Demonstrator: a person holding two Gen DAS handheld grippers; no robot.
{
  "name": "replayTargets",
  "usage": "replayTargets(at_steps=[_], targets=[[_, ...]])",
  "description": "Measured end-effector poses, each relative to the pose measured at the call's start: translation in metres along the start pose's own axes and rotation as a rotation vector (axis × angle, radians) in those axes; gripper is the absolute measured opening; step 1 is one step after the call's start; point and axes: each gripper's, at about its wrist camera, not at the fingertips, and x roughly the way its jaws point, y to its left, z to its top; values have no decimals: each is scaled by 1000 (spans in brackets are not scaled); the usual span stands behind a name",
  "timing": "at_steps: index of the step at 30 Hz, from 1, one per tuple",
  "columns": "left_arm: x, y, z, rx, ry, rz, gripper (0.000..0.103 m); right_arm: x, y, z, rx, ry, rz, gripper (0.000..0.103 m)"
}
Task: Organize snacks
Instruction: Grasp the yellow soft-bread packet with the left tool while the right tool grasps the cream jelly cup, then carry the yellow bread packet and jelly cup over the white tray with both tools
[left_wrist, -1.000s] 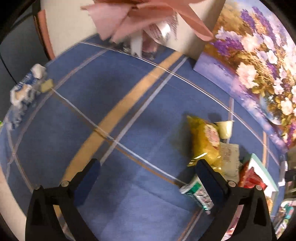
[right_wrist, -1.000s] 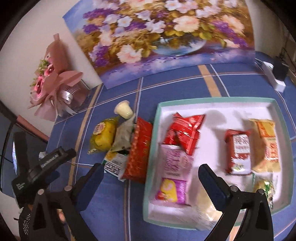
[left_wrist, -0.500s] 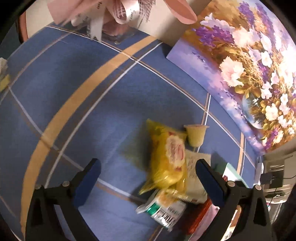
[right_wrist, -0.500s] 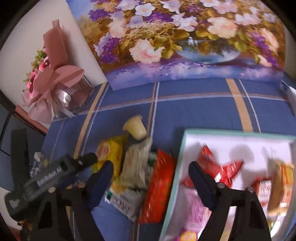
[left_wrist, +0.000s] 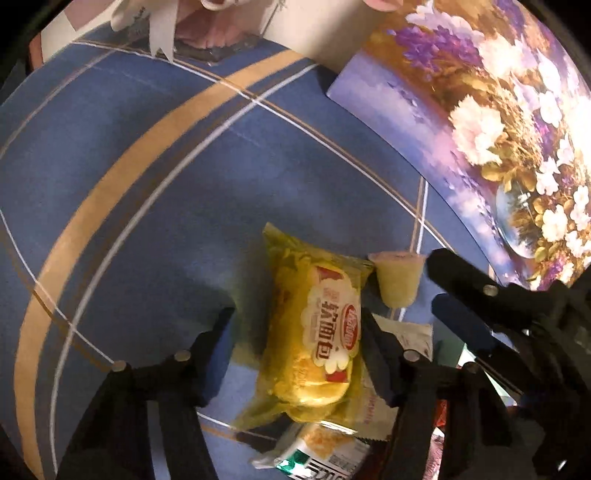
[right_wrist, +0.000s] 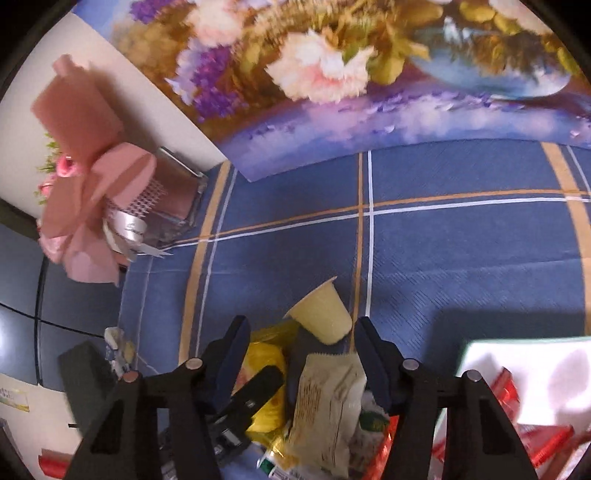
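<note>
**Two grippers come down on the snack pile**

The left gripper (left_wrist: 295, 332) points down at the yellow bread pack (left_wrist: 317, 332). Its jaws are closing and the pack lies right between them. The right finger is at the pack's edge. The left finger has a gap of blue cloth beside it, so the pack is not squeezed yet. The pack's long side runs away from the gripper, in line with the fingers, so the jaws close across its short side. That looks like a good way to pinch it.

The right gripper (right_wrist: 301, 343) is just beside the left one. Its jaws are closing too. Between them sit the small jelly cup (right_wrist: 321, 314), lying on its side, and the top of a pale snack bag (right_wrist: 328, 398). The fingers do not press on either one yet. I cannot tell which of the two it wants.

All these snacks lie in a heap on the blue tablecloth (right_wrist: 461, 251). The white tray (right_wrist: 517, 354), with red packs in it, is off to the right. The right gripper is nearer to it, so the yellow pack has the longer trip.
</note>
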Motion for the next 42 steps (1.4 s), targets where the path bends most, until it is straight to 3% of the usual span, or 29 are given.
replayTargets(at_steps=[3,9,20,24,25,28,42], targets=[[-1,3,3,8,-30,54,65,13,-1,3,15,17,-24,61],[-1,11,6,-10,-49,86,65,28,-5,5,50,34,-70,60],[-2,15,1,3,-54,101,65,38,-8,10,152,38,-95,52],[-4,16,0,-6,-56,101,65,36,-5,7,136,45,-115,52],[-4,16,-1,-7,-54,104,64,35,-4,5,132,47,-119,52],[-6,15,-3,-14,-51,91,44,33,-3,2,124,52,-124,52],[-28,23,-9,-81,-36,58,43,-17,18,-18,62,14,-76,52]])
